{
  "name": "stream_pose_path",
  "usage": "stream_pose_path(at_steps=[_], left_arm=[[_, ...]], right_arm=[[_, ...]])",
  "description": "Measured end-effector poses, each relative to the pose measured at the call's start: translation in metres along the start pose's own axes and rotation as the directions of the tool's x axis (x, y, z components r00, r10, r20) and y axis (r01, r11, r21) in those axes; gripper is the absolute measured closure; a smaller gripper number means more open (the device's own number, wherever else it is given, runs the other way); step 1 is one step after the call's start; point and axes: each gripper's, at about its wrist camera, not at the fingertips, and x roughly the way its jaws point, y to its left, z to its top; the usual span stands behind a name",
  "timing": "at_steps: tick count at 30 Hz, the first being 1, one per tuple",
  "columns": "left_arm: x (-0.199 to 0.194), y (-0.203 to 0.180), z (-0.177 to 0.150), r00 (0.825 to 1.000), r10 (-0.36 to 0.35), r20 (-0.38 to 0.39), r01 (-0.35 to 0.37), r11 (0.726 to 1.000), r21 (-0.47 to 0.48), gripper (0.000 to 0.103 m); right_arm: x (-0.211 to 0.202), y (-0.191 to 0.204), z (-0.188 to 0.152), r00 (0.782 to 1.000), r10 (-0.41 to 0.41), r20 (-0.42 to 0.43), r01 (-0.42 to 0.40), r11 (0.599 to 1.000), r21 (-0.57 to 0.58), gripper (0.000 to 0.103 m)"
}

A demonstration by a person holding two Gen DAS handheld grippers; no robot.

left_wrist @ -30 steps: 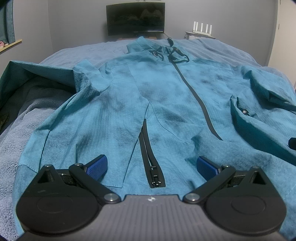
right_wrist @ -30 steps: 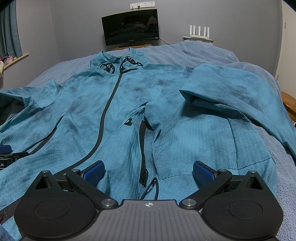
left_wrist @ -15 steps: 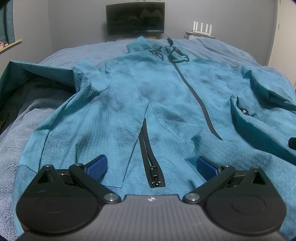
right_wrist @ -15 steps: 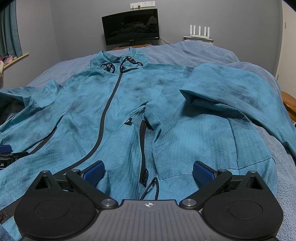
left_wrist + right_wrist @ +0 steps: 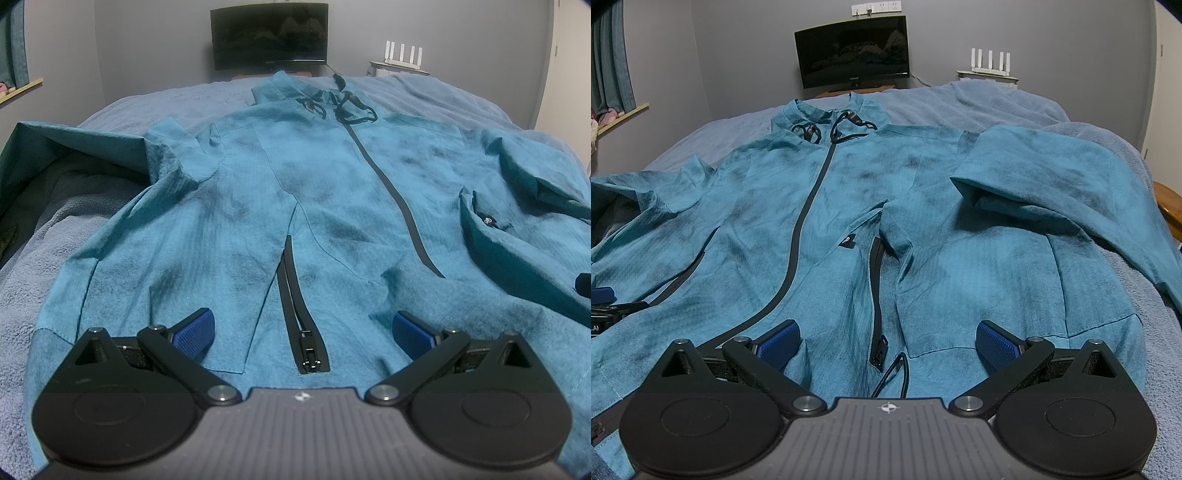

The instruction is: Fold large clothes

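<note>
A large teal zip-up jacket (image 5: 332,192) lies front up, spread on the bed, collar far from me; it also shows in the right wrist view (image 5: 831,206). Its black centre zipper (image 5: 399,192) is closed. My left gripper (image 5: 303,330) is open and empty, just above the hem near a pocket zipper (image 5: 299,306). My right gripper (image 5: 886,345) is open and empty above the hem on the jacket's other side, near another pocket zipper (image 5: 875,291). The right sleeve (image 5: 1071,192) lies folded across the bed. The left gripper's blue fingertip (image 5: 602,295) shows at the right view's left edge.
The bed has a grey-blue fleece blanket (image 5: 44,266). A dark monitor (image 5: 269,33) and a white router (image 5: 402,53) stand beyond the bed against the grey wall. A curtain and sill (image 5: 609,85) are at left. A wooden edge (image 5: 1169,206) shows at right.
</note>
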Motion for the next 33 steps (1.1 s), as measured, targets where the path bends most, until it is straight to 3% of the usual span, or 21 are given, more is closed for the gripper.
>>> stream_pose_path(at_steps=[13, 19, 22, 24, 27, 29, 32, 33], left_arm=[[0.000, 0.000, 0.000, 1.000, -0.001, 0.002, 0.001, 1.000, -0.001, 0.000], [-0.021, -0.001, 0.007, 0.996, -0.020, 0.092, 0.022, 1.000, -0.023, 0.000], [-0.040, -0.003, 0.028, 0.982, -0.052, 0.183, 0.058, 0.998, -0.030, 0.000], [-0.049, -0.003, 0.046, 0.962, -0.083, 0.261, 0.096, 0.995, -0.036, 0.000], [-0.042, -0.005, 0.076, 0.950, -0.135, 0.280, 0.151, 0.988, -0.035, 0.000], [-0.028, -0.011, 0.093, 0.956, -0.154, 0.251, 0.160, 0.987, -0.001, 0.000], [0.002, -0.023, 0.106, 0.961, -0.200, 0.192, 0.179, 0.976, 0.122, 0.000], [0.014, -0.025, 0.104, 0.968, -0.185, 0.170, 0.165, 0.978, 0.128, 0.000]], right_arm=[[0.007, -0.002, 0.005, 1.000, 0.008, 0.006, -0.008, 1.000, 0.008, 0.000], [-0.010, -0.003, 0.011, 0.996, 0.029, 0.085, -0.031, 0.999, 0.032, 0.000], [-0.034, -0.008, 0.022, 0.986, 0.043, 0.162, -0.051, 0.998, 0.045, 0.000], [-0.049, -0.014, 0.033, 0.975, 0.028, 0.219, -0.043, 0.997, 0.063, 0.000], [-0.060, -0.023, 0.048, 0.963, -0.072, 0.260, 0.056, 0.996, 0.070, 0.000], [-0.065, -0.031, 0.049, 0.934, -0.158, 0.321, 0.142, 0.987, 0.072, 0.000], [-0.073, -0.046, 0.038, 0.851, -0.251, 0.461, 0.241, 0.967, 0.080, 0.000], [-0.075, -0.053, 0.035, 0.841, -0.252, 0.479, 0.246, 0.966, 0.077, 0.000]])
